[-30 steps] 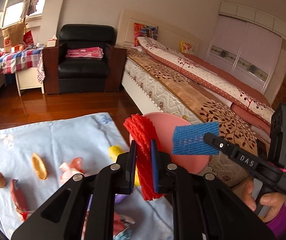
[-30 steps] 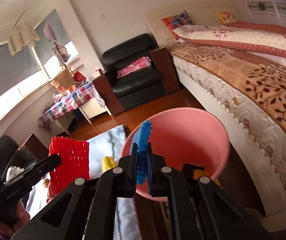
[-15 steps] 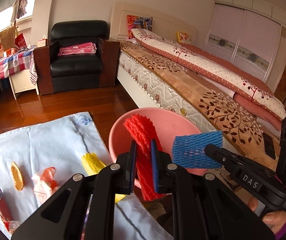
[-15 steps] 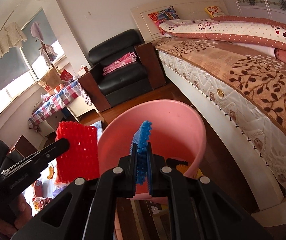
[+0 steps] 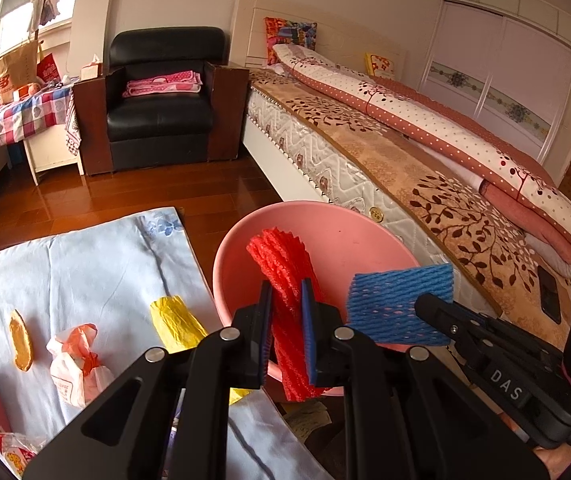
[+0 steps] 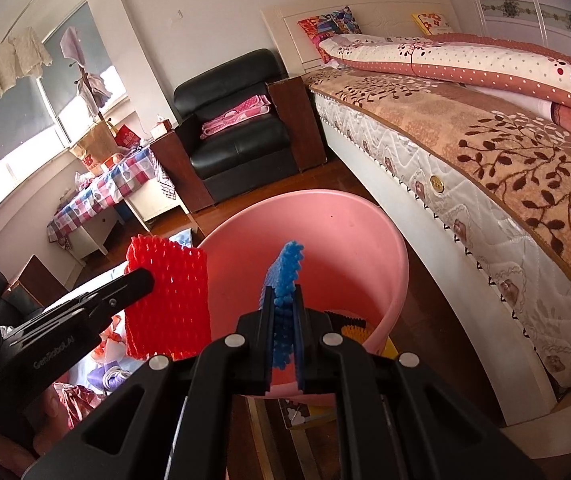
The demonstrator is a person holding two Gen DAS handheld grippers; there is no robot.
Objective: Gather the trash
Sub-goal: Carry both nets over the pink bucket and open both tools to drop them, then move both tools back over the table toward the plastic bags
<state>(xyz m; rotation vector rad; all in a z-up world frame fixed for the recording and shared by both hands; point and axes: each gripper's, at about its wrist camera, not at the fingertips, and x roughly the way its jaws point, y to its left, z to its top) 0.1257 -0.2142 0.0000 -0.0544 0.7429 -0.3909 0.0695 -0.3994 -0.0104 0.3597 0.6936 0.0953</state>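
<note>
My left gripper (image 5: 286, 300) is shut on a red foam net (image 5: 281, 264) and holds it over the near rim of the pink bin (image 5: 345, 236). My right gripper (image 6: 284, 304) is shut on a blue foam net (image 6: 285, 268), held over the same pink bin (image 6: 349, 240). The blue foam net also shows in the left wrist view (image 5: 399, 304), and the red foam net in the right wrist view (image 6: 169, 300). A yellow and black object (image 6: 349, 326) lies inside the bin.
A light blue cloth (image 5: 77, 264) on the floor holds more trash: a yellow wrapper (image 5: 175, 322), a white and orange bag (image 5: 75, 364) and an orange peel (image 5: 21, 346). A bed (image 5: 425, 148) stands right of the bin. A black armchair (image 5: 161, 100) stands behind.
Both grippers have moved closer to the pink bin with their nets. The bin now looms larger and the nets hang over its opening.
</note>
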